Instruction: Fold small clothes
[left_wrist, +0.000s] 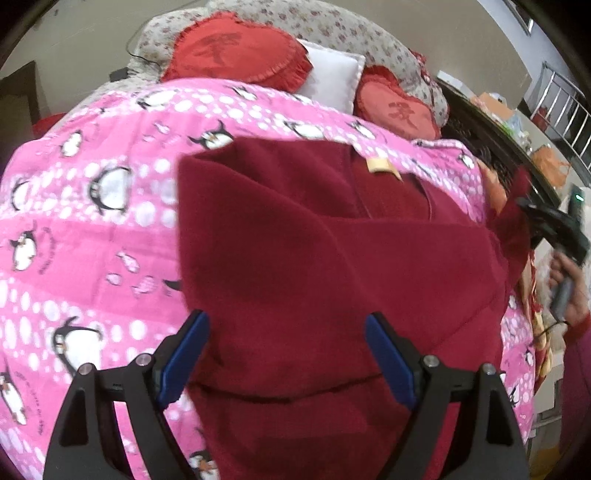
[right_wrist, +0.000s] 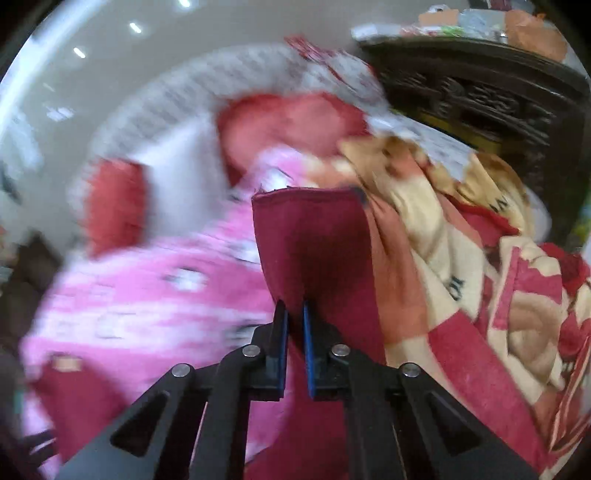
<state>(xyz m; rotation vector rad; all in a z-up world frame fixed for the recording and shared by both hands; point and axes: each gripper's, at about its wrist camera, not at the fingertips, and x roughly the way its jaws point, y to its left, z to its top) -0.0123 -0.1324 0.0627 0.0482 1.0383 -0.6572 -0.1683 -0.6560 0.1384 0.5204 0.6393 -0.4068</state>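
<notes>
A dark red fleece garment lies spread on the pink penguin bedspread, with a tan label near its far edge. My left gripper hovers just above the garment's near part, blue pads wide apart and nothing between them. My right gripper is shut on a sleeve of the garment, which stands up from the pinch with its cuff edge on top. In the left wrist view the right gripper is at the far right, holding that red cloth off the bed.
Two red heart cushions and a white pillow lie at the bed's head. A red and cream blanket is bunched at the right, beside dark carved furniture. A hand grips the right tool.
</notes>
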